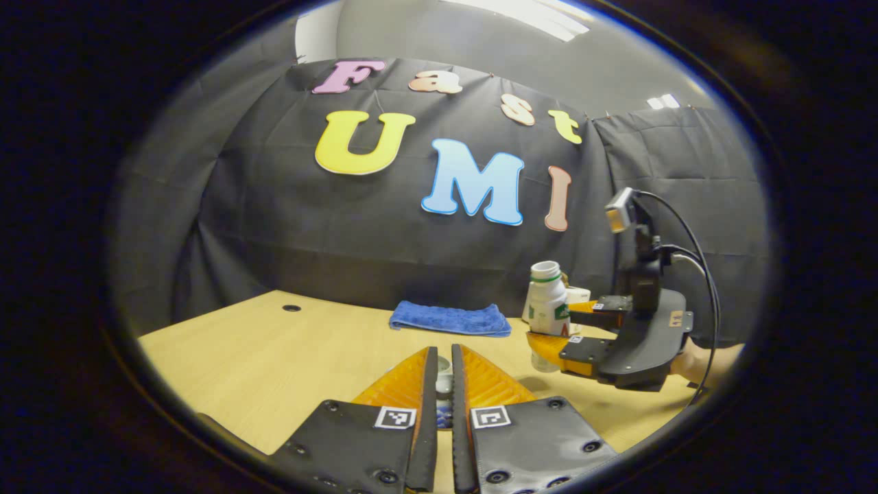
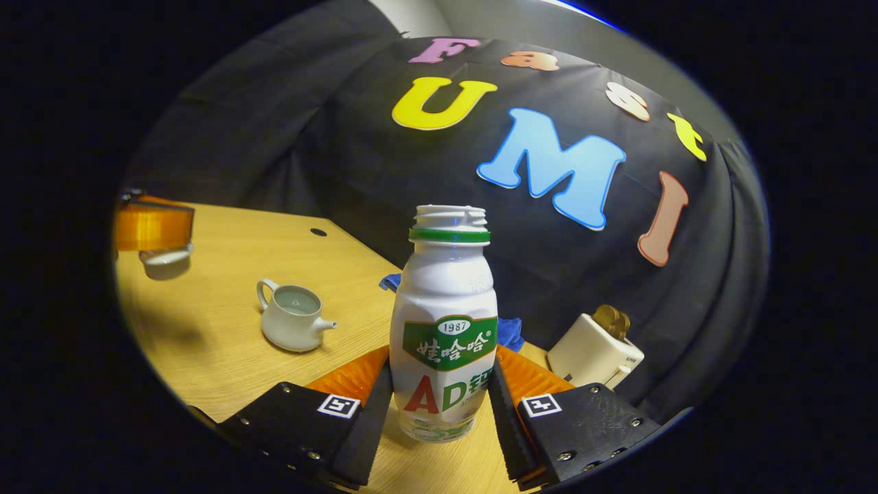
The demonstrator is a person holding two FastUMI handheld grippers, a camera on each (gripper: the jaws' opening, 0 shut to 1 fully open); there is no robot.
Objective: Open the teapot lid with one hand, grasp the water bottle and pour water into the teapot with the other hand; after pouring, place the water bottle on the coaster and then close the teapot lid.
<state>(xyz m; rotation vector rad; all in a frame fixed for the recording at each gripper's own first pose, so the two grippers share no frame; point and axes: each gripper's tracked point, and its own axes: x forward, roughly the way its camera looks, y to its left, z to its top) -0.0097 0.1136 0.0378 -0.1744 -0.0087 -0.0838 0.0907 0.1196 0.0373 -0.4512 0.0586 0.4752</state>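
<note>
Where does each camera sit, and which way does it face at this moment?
Left gripper view: rides the left gripper, facing the booth wall over the table; its fingers pinch the teapot lid; a hand shows.
Right gripper view: rides the right gripper, fingers around the water bottle; open teapot left.
Shared: bottle, blue towel, right gripper.

Glossy plastic bottle (image 2: 444,322), seemingly glazed ceramic teapot (image 2: 293,324) (matt wood-grain table (image 2: 226,357)).
</note>
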